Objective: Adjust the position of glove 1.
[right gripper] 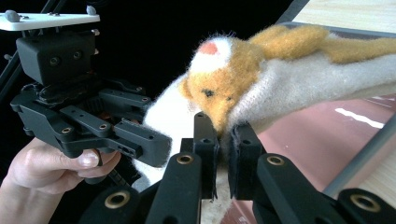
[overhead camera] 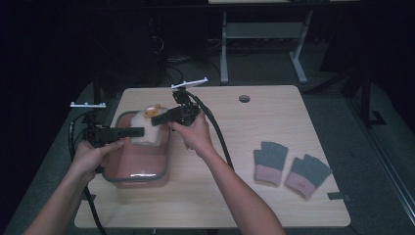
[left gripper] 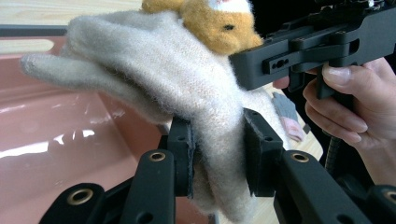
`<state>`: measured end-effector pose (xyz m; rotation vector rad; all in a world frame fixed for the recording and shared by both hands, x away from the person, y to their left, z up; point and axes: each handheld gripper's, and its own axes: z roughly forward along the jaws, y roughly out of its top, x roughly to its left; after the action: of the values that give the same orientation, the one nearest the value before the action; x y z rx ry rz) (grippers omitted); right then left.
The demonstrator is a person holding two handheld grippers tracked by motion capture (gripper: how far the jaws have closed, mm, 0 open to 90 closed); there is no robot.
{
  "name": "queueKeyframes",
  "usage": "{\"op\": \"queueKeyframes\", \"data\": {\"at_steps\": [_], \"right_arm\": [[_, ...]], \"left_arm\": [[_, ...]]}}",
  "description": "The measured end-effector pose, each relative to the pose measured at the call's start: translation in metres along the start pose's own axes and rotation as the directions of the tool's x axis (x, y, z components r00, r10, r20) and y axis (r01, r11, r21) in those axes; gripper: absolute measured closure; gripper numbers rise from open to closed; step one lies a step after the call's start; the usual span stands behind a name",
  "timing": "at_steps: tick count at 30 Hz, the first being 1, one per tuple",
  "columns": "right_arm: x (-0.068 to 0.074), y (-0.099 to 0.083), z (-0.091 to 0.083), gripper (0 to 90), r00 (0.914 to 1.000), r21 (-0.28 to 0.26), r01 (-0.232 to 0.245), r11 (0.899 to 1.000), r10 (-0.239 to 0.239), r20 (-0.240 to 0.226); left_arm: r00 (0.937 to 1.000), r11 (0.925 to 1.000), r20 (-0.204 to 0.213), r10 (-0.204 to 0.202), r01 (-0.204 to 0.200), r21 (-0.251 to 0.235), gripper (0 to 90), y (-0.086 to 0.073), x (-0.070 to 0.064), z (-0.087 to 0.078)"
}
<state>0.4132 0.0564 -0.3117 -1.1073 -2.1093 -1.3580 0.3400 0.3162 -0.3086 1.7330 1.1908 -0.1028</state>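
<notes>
A fuzzy cream glove (overhead camera: 146, 122) with an orange animal face (right gripper: 219, 88) hangs over the far end of a pink bin (overhead camera: 137, 178). My left gripper (overhead camera: 139, 131) comes in from the left and is shut on the glove's cream body (left gripper: 177, 79), which fills the gap between its pads (left gripper: 186, 154). My right gripper (overhead camera: 156, 119) reaches in from the right and is shut on the fabric just under the animal face. In the right gripper view the right gripper (right gripper: 224, 140) pinches that edge, and the left gripper (right gripper: 140, 142) holds the glove beside it.
Two grey fingerless gloves with pink cuffs (overhead camera: 270, 161) (overhead camera: 307, 175) lie flat on the right of the wooden table (overhead camera: 244, 132). A round cable hole (overhead camera: 244, 98) sits near the far edge. Cables trail from both grippers. Table legs stand on the floor beyond.
</notes>
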Motion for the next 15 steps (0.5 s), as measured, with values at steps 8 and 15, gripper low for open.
{"op": "queueKeyframes", "data": {"at_steps": [8, 15], "right_arm": [[-0.001, 0.0, 0.014, 83.4, 0.9998, 0.01, -0.009, 1.0, 0.009, -0.017], [-0.005, -0.002, 0.026, 83.3, 0.9996, 0.026, -0.013, 1.0, 0.014, -0.023]], "left_arm": [[0.9997, 0.9999, -0.017, -0.015, 0.015, 0.0, 67.6, -0.005, 0.008, -0.007], [0.9991, 0.9994, -0.024, -0.035, 0.035, 0.006, 67.6, -0.012, 0.016, -0.008]]}}
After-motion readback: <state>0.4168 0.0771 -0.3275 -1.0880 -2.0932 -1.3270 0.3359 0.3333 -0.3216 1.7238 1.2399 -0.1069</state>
